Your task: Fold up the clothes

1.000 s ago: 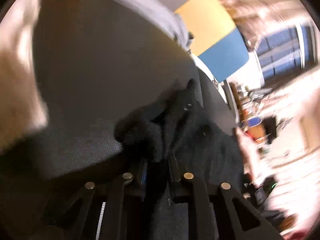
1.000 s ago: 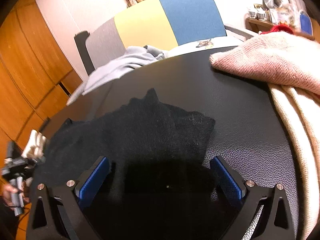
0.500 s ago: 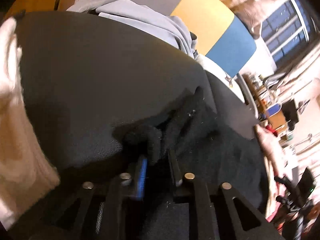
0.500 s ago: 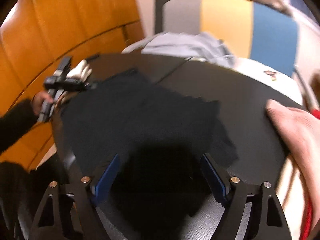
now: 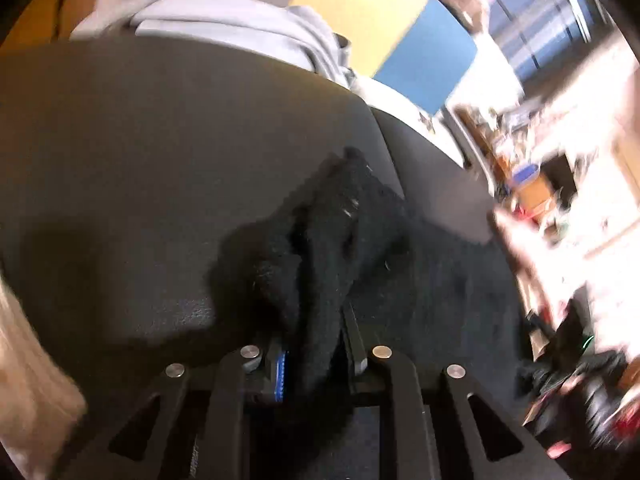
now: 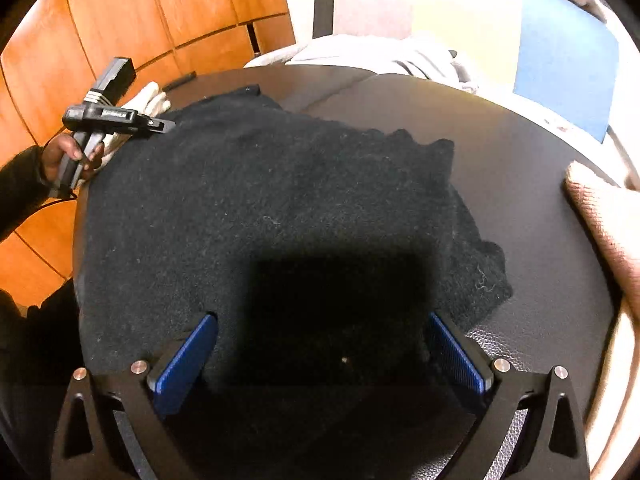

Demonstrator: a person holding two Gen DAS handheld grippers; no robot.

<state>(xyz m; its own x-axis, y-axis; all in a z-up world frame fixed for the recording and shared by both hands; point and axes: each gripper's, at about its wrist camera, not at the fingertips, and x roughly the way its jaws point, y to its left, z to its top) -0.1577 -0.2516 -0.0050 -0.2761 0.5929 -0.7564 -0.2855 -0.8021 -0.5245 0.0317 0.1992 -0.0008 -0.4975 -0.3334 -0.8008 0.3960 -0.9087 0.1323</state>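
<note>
A black knit garment [image 6: 280, 192] lies spread over the dark round table [image 6: 520, 152]. My left gripper [image 5: 316, 344] is shut on a bunched edge of this black garment [image 5: 320, 252], which rises in a fold between the jaws. That gripper also shows in the right wrist view [image 6: 116, 116] at the garment's far left edge. My right gripper [image 6: 320, 352] is open and empty, hovering just above the near part of the garment, its blue pads [image 6: 186, 356] wide apart.
A grey garment [image 6: 400, 56] lies at the table's far edge by a grey, yellow and blue chair [image 6: 560, 60]. A pink knit [image 6: 604, 216] and cream cloth [image 5: 28, 368] lie at the sides. Wooden panels [image 6: 120, 20] stand at the left.
The right gripper has swung left over the black garment, staying open. The left gripper has kept its hold on the bunched edge and shifted a little along the table.
</note>
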